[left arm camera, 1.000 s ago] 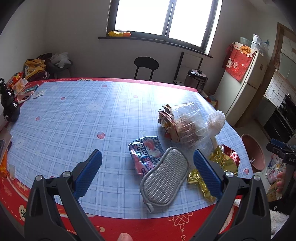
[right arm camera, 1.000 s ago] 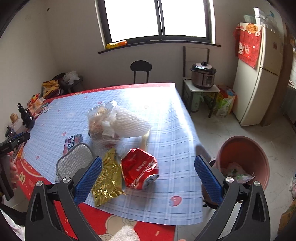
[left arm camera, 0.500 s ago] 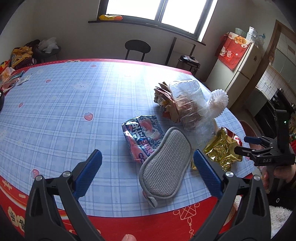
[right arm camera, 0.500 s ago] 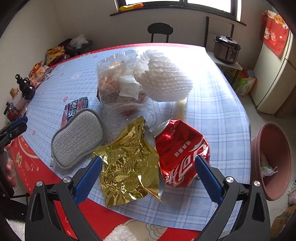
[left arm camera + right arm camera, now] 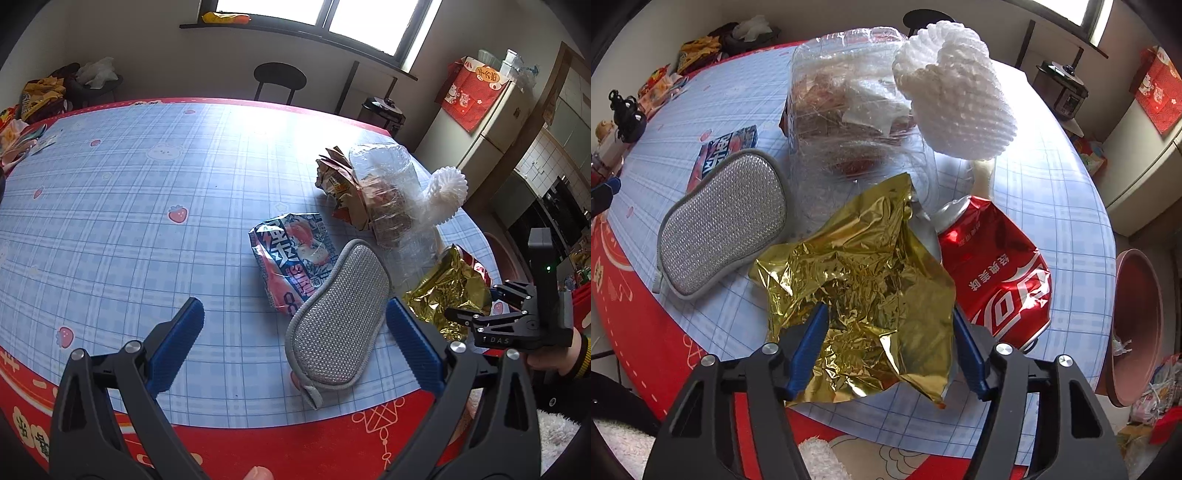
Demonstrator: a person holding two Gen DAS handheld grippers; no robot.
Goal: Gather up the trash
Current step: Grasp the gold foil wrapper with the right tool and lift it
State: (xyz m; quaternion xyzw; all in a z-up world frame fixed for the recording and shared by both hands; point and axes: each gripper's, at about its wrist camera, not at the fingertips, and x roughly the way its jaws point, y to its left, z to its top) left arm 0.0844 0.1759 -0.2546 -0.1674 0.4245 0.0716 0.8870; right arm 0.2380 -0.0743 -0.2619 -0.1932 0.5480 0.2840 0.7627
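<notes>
Right wrist view: the right gripper (image 5: 886, 347) is closing its jaws around one gold wrapper (image 5: 860, 280) lying near the table (image 5: 1052, 192) edge, beside one crushed can (image 5: 1001, 269); the left gripper (image 5: 295, 347) is hanging wide apart above one grey pad (image 5: 338, 321).

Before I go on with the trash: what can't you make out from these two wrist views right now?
- Whether the right gripper, closing around the gold foil wrapper, presses it yet: foil hides the pads.
- The crushed red can: its near edge sits under the foil in the right view.
- What is inside the clear plastic bag: crinkled film blurs it.
- The bin: cut off by the right view's edge.
</notes>
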